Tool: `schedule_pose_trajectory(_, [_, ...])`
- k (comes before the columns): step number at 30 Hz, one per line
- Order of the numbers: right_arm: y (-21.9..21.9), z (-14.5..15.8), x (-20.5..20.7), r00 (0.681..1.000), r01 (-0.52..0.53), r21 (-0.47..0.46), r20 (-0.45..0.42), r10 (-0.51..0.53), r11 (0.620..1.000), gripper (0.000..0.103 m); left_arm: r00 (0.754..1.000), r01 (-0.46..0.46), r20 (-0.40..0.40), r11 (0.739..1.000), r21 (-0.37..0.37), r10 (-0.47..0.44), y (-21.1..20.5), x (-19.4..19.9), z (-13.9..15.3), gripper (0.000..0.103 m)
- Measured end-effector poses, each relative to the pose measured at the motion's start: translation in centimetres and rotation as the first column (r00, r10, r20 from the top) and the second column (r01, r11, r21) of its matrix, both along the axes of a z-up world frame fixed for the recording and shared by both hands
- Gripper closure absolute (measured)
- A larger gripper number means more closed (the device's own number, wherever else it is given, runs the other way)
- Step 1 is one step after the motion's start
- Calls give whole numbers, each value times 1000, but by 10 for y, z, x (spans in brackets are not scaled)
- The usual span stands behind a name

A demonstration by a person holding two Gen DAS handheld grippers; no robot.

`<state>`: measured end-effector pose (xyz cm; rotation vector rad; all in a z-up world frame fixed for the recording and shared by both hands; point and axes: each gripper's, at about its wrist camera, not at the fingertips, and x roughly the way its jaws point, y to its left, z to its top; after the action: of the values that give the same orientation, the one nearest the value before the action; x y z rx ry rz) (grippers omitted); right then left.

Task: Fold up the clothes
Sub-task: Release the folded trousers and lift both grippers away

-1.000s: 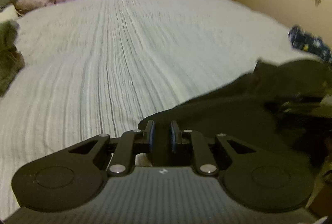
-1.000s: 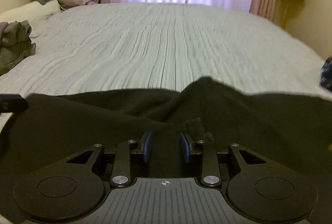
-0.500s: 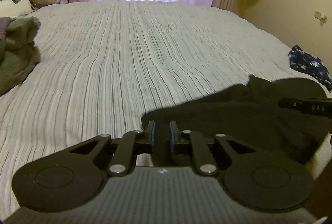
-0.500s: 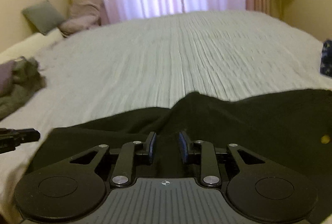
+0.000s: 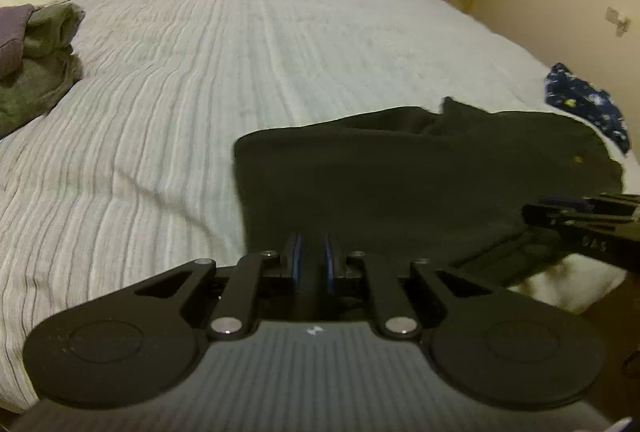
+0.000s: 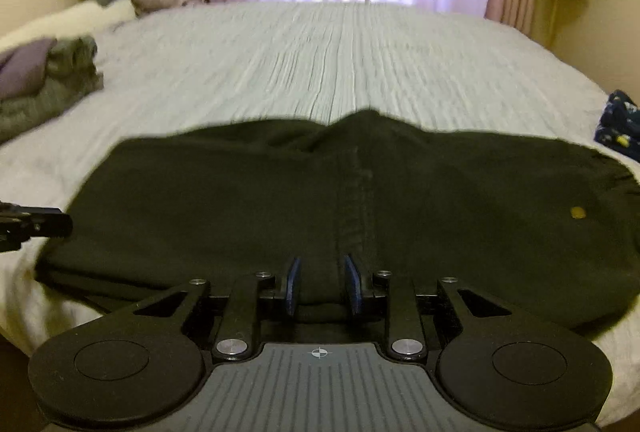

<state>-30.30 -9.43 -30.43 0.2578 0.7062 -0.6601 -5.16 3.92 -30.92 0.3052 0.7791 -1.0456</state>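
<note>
Left hand-held gripper [image 5: 311,258]: level, narrow gap, pinching near edge of black garment [image 5: 420,184] | Right hand-held gripper [image 6: 322,286]: level, wider gap, fabric between fingers, grip undetermined | Garment: spread ahead on bed [image 6: 320,64]

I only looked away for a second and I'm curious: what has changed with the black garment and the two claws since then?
The black garment has been laid down flatter and more spread out on the bed. The right claw has opened wider, loosening its pinch on the near edge. The left claw remains nearly closed on the cloth's left corner. The green clothes pile and the blue patterned garment have not moved.
</note>
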Motion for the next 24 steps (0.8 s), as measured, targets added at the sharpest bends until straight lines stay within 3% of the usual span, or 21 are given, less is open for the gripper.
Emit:
schedule_pose_trajectory(5, [-8, -27, -5, 998, 4, 68, -57, 0, 998, 75, 998, -54, -25, 997, 62, 55, -9, -8, -14, 93])
schedule_pose_trajectory(16, [3, -5, -26, 998, 52, 80, -34, -50, 995, 75, 993, -111, 35, 989, 101, 108, 1, -29, 7, 92])
schedule_pose_trajectory(24, [12, 3, -48, 991, 131, 74, -49, -128, 989, 75, 989, -138, 68, 984, 116, 131, 13, -47, 17, 77])
